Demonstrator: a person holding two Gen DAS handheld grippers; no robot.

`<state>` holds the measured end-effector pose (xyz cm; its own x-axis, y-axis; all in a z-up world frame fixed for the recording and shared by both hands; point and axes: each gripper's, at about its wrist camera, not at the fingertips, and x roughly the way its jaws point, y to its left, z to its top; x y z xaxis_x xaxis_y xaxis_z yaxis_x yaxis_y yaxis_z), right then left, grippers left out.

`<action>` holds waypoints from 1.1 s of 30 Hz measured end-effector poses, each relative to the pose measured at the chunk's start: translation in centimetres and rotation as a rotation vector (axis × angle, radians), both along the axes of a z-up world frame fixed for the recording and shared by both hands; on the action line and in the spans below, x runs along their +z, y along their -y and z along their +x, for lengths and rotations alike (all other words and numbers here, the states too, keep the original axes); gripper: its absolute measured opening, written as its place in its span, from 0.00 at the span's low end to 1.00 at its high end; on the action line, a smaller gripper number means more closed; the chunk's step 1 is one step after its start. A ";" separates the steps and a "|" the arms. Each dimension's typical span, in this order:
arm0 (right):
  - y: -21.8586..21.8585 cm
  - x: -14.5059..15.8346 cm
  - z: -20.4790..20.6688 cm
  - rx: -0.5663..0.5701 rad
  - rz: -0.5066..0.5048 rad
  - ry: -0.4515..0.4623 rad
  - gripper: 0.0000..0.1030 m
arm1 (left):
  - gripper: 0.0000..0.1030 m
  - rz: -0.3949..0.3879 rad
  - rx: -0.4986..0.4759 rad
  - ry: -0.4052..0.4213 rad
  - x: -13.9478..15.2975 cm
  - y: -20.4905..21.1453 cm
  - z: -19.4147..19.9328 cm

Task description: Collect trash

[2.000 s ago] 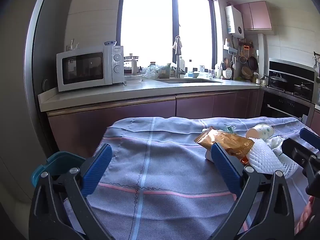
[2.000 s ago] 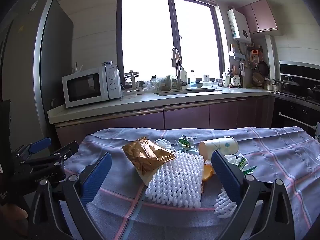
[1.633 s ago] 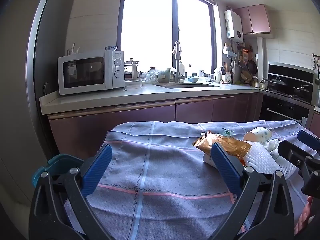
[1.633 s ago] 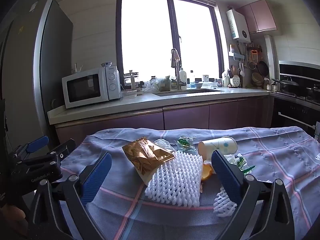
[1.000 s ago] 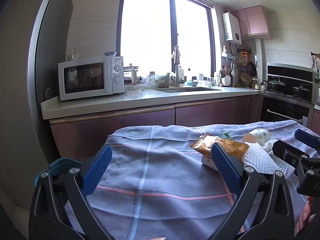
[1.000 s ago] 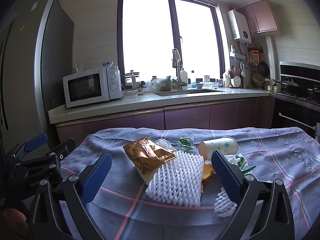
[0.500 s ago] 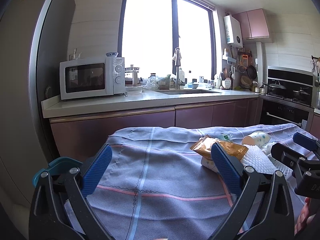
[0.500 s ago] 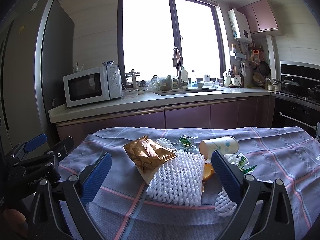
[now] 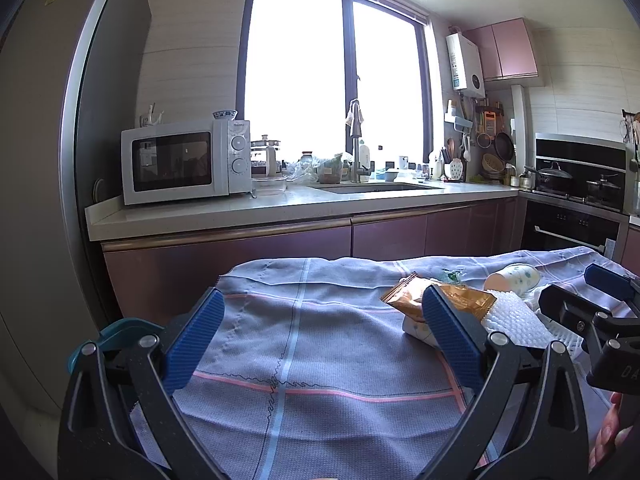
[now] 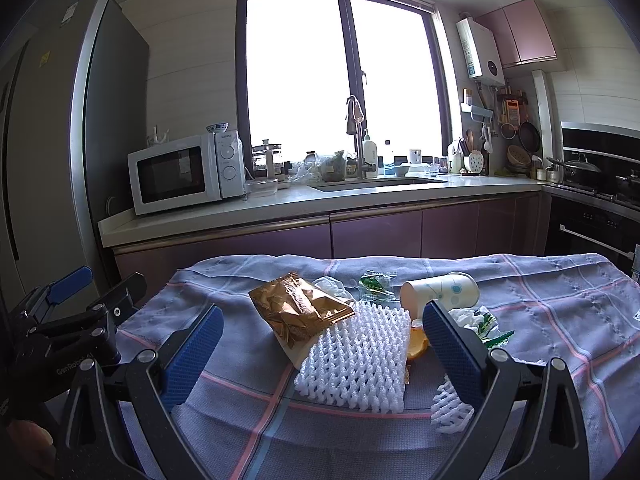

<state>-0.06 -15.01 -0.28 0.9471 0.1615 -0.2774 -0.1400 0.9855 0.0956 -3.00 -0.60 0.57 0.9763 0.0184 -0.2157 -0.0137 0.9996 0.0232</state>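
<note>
both claws [image 10: 320, 344] spread (empty), above tablecloth [image 10: 560, 320]

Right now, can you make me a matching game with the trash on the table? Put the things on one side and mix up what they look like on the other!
Things:
1. snack bag
2. foam net
3. paper cup
4. orange peel

What they look like:
A. tipped on its side, white with dots
B. mostly hidden, peeking out beside the net
C. shiny gold-brown and crinkled
D. white and bumpy, lying flat on the cloth

Pairs: 1-C, 2-D, 3-A, 4-B
</note>
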 end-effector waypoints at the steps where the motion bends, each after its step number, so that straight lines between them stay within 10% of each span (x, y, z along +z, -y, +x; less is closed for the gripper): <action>1: 0.0 0.0 0.0 0.001 0.000 0.000 0.94 | 0.95 0.006 0.002 0.005 0.0 0.1 -0.1; 33: 0.0 -0.2 0.1 0.009 0.008 -0.012 0.94 | 0.95 0.001 -0.011 -0.002 -0.2 0.1 -0.1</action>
